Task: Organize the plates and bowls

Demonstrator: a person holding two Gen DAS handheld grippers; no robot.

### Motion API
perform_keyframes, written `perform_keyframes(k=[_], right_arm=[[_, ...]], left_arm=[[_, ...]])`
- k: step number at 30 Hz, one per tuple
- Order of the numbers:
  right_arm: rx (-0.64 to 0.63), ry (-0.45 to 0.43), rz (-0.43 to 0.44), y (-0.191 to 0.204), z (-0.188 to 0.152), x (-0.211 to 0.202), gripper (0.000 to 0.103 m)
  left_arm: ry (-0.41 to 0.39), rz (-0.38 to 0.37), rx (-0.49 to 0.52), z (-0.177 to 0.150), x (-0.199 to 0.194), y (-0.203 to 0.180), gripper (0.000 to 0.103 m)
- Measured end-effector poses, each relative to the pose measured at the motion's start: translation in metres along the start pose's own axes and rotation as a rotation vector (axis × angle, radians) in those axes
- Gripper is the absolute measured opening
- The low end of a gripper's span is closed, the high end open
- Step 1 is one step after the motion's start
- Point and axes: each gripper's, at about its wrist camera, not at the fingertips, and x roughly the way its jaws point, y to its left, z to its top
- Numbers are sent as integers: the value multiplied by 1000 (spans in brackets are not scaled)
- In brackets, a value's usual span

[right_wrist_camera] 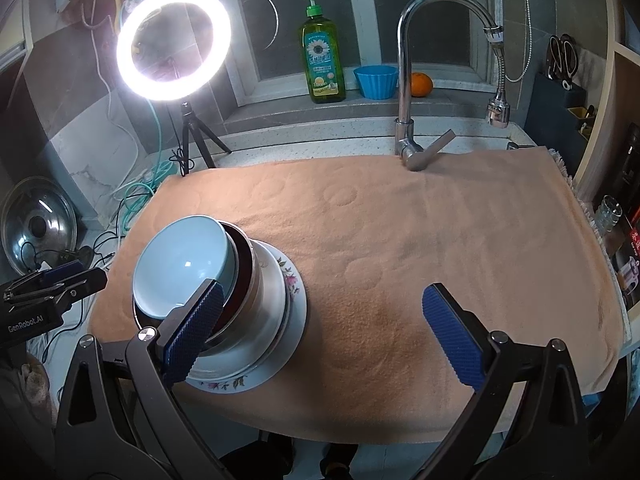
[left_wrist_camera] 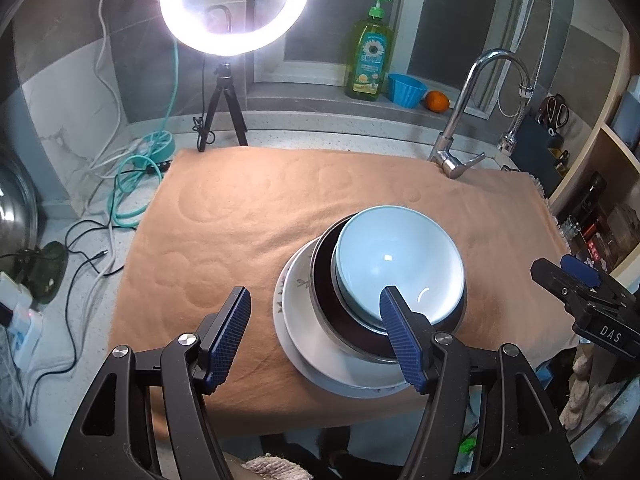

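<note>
Blue-padded left claw (left_wrist_camera: 316, 336) and right claw (right_wrist_camera: 324, 332) hover wide apart, empty, flanking stacked bowls (left_wrist_camera: 396, 264).

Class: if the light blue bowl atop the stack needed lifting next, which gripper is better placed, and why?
Left, probably. The left gripper is open, one finger overlapping the light blue bowl; the right gripper mostly faces bare towel.

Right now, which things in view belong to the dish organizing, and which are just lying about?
Part of the job:
light blue bowl
dark metal-sided bowl
white plate
floral plate

Lying about:
ring light
dish soap bottle
blue cup
orange
faucet
pot lid
</note>
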Motion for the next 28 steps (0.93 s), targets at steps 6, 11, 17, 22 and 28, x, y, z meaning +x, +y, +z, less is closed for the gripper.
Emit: perform_keyframes(k=[6,11,17,22,28], right_arm=[[3,0,-1,0,2,3,101],[-4,6,-5,1,4,5,101],[-10,11,-6,3,7,9,101],[-8,12,-5,3,8,11,101],[-3,25,-3,0,11,19,101]], left_arm=[[-2,4,1,2,1,0,67],[-3,6,2,4,2,2,67],[-1,5,-6,8,4,5,67],[-7,5,-10,11,4,6,67],[-2,5,-13,13,7,7,67]])
